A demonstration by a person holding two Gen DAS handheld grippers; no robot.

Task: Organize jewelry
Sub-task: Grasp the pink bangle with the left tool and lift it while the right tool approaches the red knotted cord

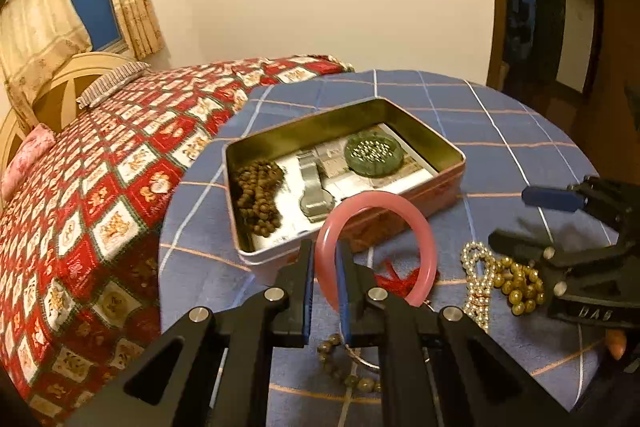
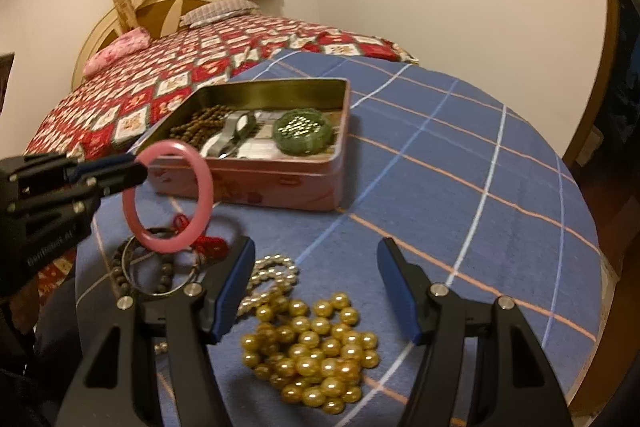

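Inside the tin (image 1: 448, 151) at frame centre already lie brown beads (image 1: 258, 197), a watch (image 1: 314, 187) and a green piece (image 1: 370, 153). Left tongs (image 1: 325, 269) pinch the pink bangle (image 1: 420, 227) aloft; right tongs (image 2: 316, 291) gape empty over gold beads (image 2: 316, 351) left on the bench (image 2: 480, 167).

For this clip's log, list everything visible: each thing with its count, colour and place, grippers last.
tin: 1, pink outside, open on the table
brown beads: 1 string, in the tin's left end
watch: 1, silver, middle of the tin
green disc: 1, right end of the tin
pink bangle: 1, held above the table
gold beads: 1 pile, on the table
pearl string: 1, pale, beside the gold beads
metal bangle: 1, silver, on the table
dark beads: 1 string, by the metal bangle
red tassel: 1, under the pink bangle
tablecloth: 1, blue plaid
bed: 1, red quilt, behind
left gripper: shut on the pink bangle
right gripper: open over the gold beads
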